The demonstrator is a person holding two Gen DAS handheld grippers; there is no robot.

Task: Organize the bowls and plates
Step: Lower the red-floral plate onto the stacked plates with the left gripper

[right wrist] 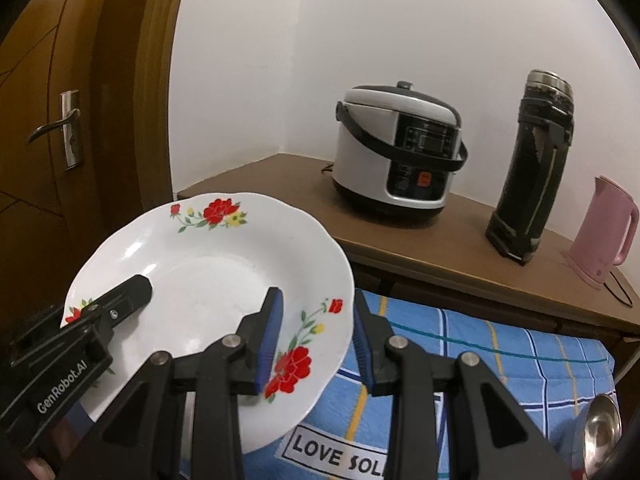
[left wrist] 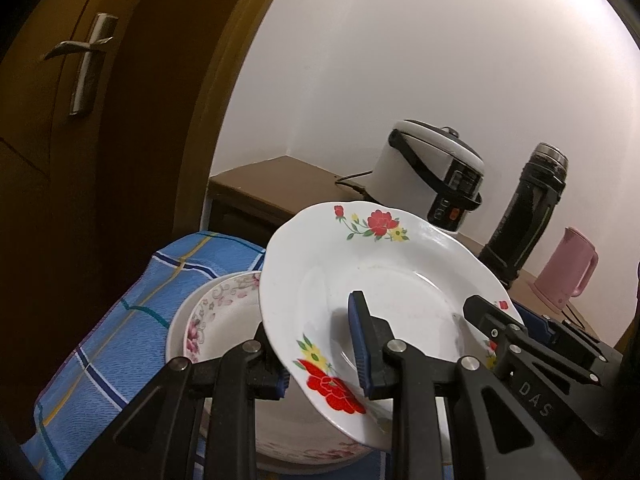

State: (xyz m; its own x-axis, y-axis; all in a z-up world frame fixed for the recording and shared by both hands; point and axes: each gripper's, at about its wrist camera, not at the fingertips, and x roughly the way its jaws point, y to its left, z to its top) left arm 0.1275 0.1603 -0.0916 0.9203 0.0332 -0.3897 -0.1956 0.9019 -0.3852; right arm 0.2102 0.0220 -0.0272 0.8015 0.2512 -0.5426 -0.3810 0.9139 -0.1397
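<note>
Gripping opposite rims, the left gripper [left wrist: 324,360] and right gripper [right wrist: 316,344] both clamp the floral plate [right wrist: 208,272], tilted above the blue checked cloth [right wrist: 500,360]. More dishes [left wrist: 216,320] lie beneath it

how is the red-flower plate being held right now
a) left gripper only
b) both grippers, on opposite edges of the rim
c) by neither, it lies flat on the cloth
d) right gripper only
b: the left gripper clamps one edge of the red-flower plate and the right gripper clamps the opposite edge, holding it tilted above the blue checked cloth.
</note>
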